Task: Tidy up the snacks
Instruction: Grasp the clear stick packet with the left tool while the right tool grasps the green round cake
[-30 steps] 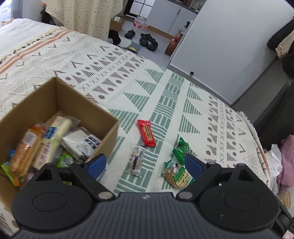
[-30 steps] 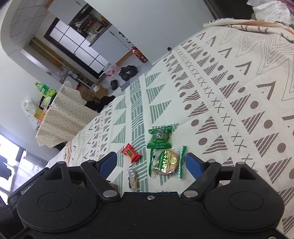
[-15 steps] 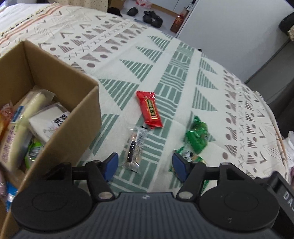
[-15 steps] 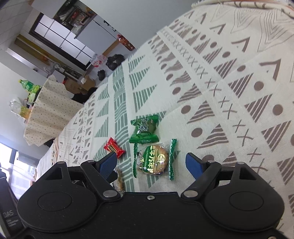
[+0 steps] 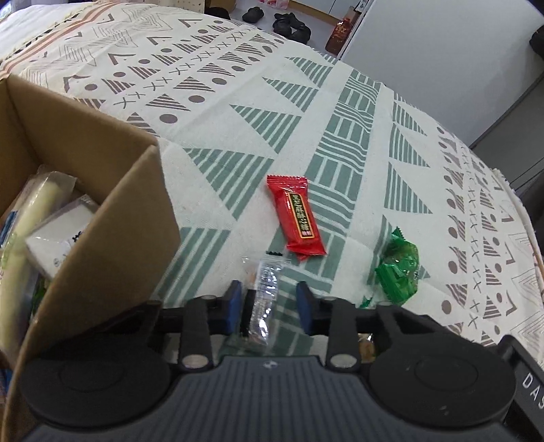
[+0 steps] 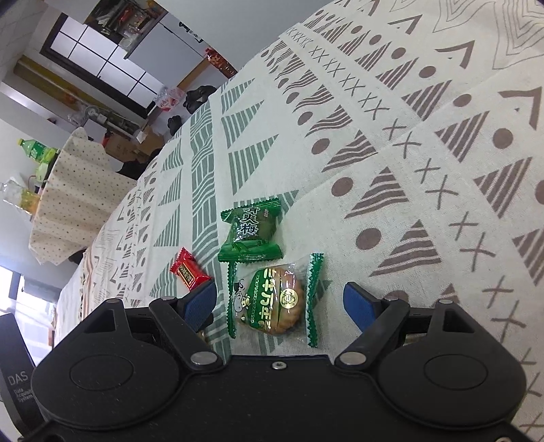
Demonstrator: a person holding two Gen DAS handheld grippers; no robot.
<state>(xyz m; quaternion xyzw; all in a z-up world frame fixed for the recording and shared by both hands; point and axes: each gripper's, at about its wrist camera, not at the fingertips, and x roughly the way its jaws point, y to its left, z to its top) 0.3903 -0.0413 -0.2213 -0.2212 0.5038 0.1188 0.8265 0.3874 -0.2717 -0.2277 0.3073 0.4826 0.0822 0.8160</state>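
My left gripper (image 5: pixel 269 306) is open, half closed, its blue pads on either side of a clear-wrapped snack bar (image 5: pixel 263 299) lying on the patterned cloth; a gap shows on both sides. A red snack bar (image 5: pixel 296 215) lies just beyond, a green plum candy packet (image 5: pixel 398 272) to its right. A cardboard box (image 5: pixel 112 190) with several snacks stands at the left. My right gripper (image 6: pixel 280 302) is open wide, straddling a green-edged biscuit packet (image 6: pixel 275 299). The green plum packet (image 6: pixel 251 231) and the red bar (image 6: pixel 188 268) lie beyond it.
The cloth-covered surface (image 5: pixel 340 102) drops off at the far and right edges. Shoes (image 5: pixel 289 23) lie on the floor beyond. In the right wrist view a dotted-cloth table (image 6: pixel 74 190) with bottles (image 6: pixel 34 149) stands at the left.
My left gripper has come down and forward over the clear snack bar while its jaws narrowed. My right gripper has moved closer to the biscuit packet and stays wide open.
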